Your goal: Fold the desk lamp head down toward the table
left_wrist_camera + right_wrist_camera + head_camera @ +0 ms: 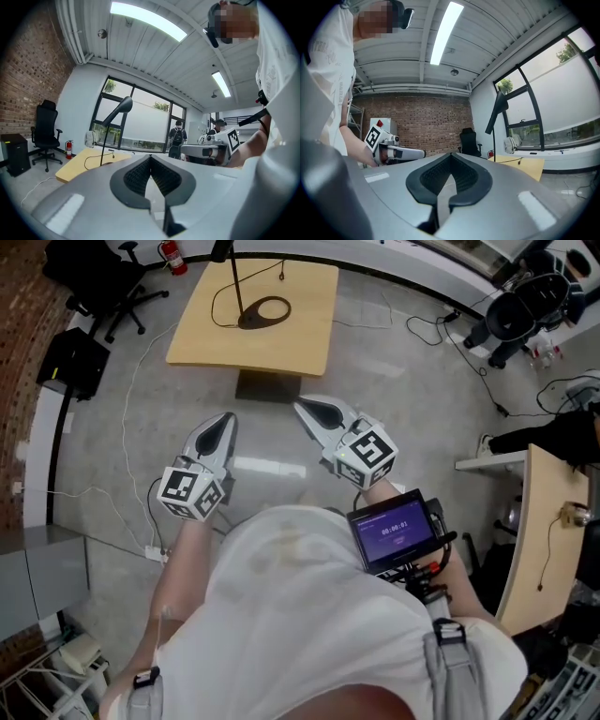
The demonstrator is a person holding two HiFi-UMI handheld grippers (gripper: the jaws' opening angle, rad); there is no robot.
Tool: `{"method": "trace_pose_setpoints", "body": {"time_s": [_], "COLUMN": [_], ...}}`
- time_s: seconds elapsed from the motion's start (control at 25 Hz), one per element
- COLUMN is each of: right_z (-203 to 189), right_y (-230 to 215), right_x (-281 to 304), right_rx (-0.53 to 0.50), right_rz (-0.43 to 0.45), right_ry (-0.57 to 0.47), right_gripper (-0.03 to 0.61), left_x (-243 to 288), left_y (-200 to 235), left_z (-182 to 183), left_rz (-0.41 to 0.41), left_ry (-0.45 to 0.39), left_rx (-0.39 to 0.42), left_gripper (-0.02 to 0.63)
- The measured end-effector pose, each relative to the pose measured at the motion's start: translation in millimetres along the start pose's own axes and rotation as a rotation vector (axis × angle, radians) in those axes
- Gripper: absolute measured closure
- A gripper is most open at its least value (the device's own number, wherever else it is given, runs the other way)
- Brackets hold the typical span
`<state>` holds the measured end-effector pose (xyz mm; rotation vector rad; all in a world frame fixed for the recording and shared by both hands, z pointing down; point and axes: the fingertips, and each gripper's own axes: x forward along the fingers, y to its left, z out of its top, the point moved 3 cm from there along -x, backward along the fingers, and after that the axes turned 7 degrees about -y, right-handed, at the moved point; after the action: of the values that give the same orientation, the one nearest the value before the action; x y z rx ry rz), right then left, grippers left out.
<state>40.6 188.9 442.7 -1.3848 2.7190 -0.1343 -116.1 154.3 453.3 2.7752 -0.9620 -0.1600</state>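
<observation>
Left gripper [223, 423]: jaws shut, nothing between them, left of centre in the head view, tips toward the table
Right gripper [307, 412]: jaws pressed together, empty, just right of centre
Lamp [253, 319]: stands on the wooden table [281, 348] at top centre, well apart from both tools, head raised high on its arm
Cord [216, 307]: loops on the tabletop left of the lamp's base

Office chair [89, 268], fire extinguisher [172, 256], perhaps speaker [73, 362]
</observation>
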Motion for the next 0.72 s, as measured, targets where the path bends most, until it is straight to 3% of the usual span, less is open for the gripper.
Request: {"method": "trace_pose_setpoints", "body": {"time_s": [0.48,0.72], "right_z": [6,0], "right_y": [-25,-27], "right_x": [19,19], "right_rx": [0.007,0.029], "right_rz": [0.12,0.128], "right_ry": [-0.014,-0.007], "right_gripper": [0.566,0.566], "left_x": [23,17], "left_y": [0,1], "left_z": [12,8], "left_rz": [0.081,0.12], "left_ry": [-0.027,-0.025], "left_rx": [0.051,0.03], "left_gripper": [0.612,0.612]}}
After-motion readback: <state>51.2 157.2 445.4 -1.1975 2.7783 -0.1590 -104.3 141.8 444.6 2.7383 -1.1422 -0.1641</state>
